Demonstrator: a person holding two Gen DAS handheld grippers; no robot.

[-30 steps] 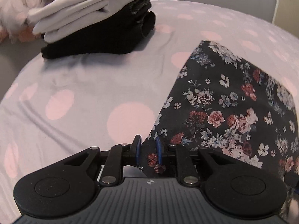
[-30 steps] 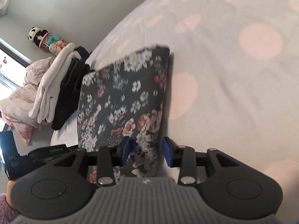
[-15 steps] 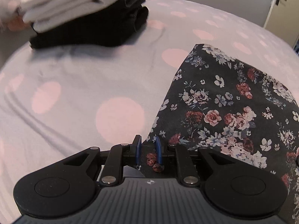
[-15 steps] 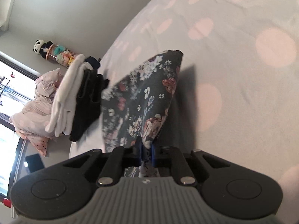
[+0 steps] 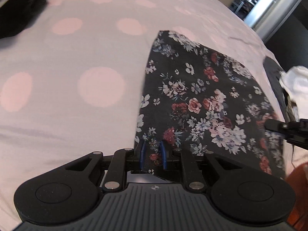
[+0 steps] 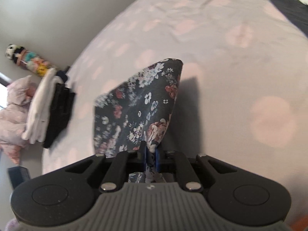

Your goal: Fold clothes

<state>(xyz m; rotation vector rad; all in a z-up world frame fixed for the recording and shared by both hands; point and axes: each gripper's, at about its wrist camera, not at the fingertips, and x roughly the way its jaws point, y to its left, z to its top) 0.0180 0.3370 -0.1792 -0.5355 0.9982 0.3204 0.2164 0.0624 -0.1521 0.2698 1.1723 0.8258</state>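
Note:
A dark floral garment (image 5: 202, 100) is stretched above the pale bedsheet with pink dots (image 5: 77, 77). My left gripper (image 5: 153, 155) is shut on its near left corner, blue pads pinching the cloth. In the right wrist view the same floral garment (image 6: 142, 107) rises off the bed and casts a shadow. My right gripper (image 6: 151, 158) is shut on its near edge. The right gripper's black tip (image 5: 284, 129) shows at the far right of the left wrist view, at the cloth's other side.
A stack of folded white and black clothes (image 6: 50, 113) lies at the bed's left edge, with a pink bundle (image 6: 13, 111) and a panda toy (image 6: 25, 59) beyond. Dark bedding (image 6: 284, 2) sits at the top right. A doorway (image 5: 269, 5) is behind the bed.
The right gripper closed on the floral garment's edge and lifted it off the sheet. The left gripper, still gripping its corner, swung so the folded stack slid out of view to the left.

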